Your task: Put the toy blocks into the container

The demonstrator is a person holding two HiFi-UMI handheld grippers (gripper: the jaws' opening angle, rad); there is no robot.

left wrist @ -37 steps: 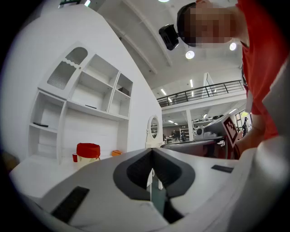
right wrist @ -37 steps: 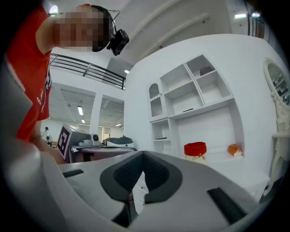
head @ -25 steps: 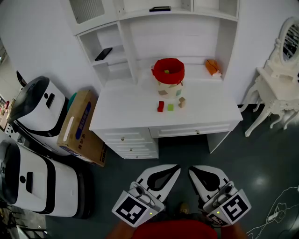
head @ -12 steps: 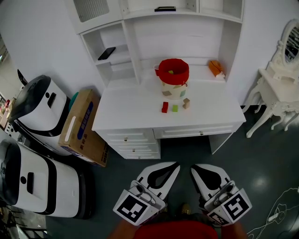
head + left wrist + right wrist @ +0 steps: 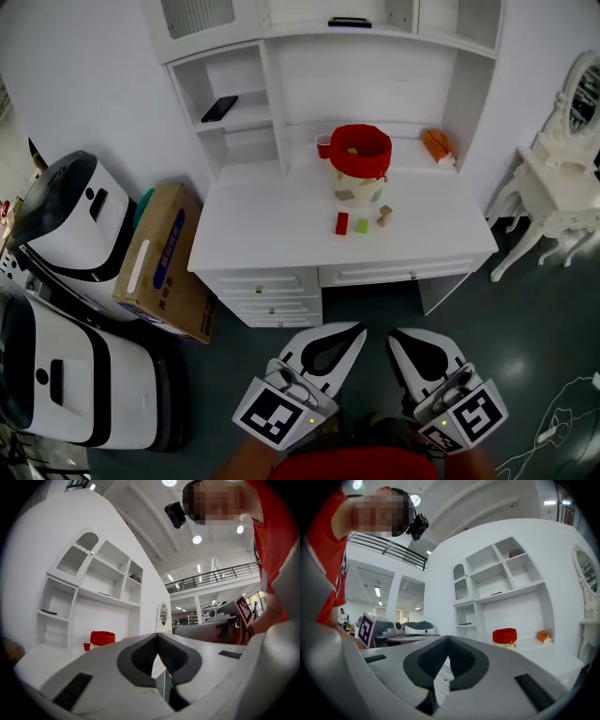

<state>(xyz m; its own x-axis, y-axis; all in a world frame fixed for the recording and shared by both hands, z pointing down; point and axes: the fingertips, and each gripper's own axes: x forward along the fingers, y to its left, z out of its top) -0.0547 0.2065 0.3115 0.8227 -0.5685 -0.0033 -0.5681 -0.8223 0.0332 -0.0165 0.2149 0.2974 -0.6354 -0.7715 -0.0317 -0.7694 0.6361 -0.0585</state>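
On the white desk (image 5: 272,225) stand three toy blocks: a red one (image 5: 341,223), a green one (image 5: 362,226) and a tan one (image 5: 384,217). Just behind them sits the container, a red-rimmed fabric bin (image 5: 360,161) with blocks inside; it also shows as the bin (image 5: 102,638) in the left gripper view and the bin (image 5: 505,637) in the right gripper view. My left gripper (image 5: 349,332) and right gripper (image 5: 401,339) hang low in front of the desk, well short of it. Both are shut with nothing held.
A small red cup (image 5: 323,146) stands left of the bin, an orange object (image 5: 436,143) to its right. Left of the desk are a cardboard box (image 5: 161,258) and two white machines (image 5: 70,216). A white vanity table (image 5: 553,183) stands at the right.
The desk and its blocks have shifted slightly right and down in the head view as the view moved. Both grippers stay low and shut.
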